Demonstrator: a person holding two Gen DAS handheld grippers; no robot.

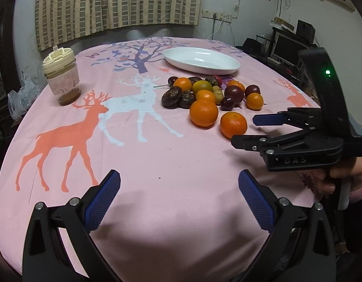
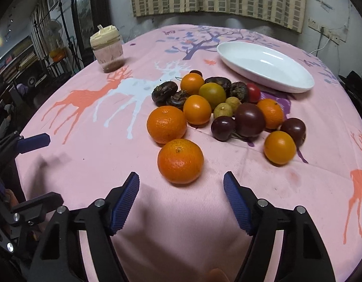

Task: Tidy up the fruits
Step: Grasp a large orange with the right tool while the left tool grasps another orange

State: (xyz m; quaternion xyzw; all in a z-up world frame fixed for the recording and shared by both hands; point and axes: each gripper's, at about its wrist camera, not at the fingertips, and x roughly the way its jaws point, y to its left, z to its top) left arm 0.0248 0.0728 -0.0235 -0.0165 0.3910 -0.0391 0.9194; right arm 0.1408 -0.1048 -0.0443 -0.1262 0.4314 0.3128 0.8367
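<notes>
A pile of fruit lies on the pink deer tablecloth: several mandarins, dark plums, small green fruits, dark wrinkled fruits. The nearest mandarin sits just ahead of my right gripper, which is open and empty. Behind it lies a second mandarin. A white oval plate stands empty beyond the pile. My left gripper is open and empty over bare cloth, well short of the fruit. The right gripper shows at the right of the left wrist view, next to a mandarin.
A jar with a cream lid stands at the table's far left; it also shows in the right wrist view. A plastic bag lies off the left edge. A curtain hangs behind the table. Shelves and a monitor stand at the right.
</notes>
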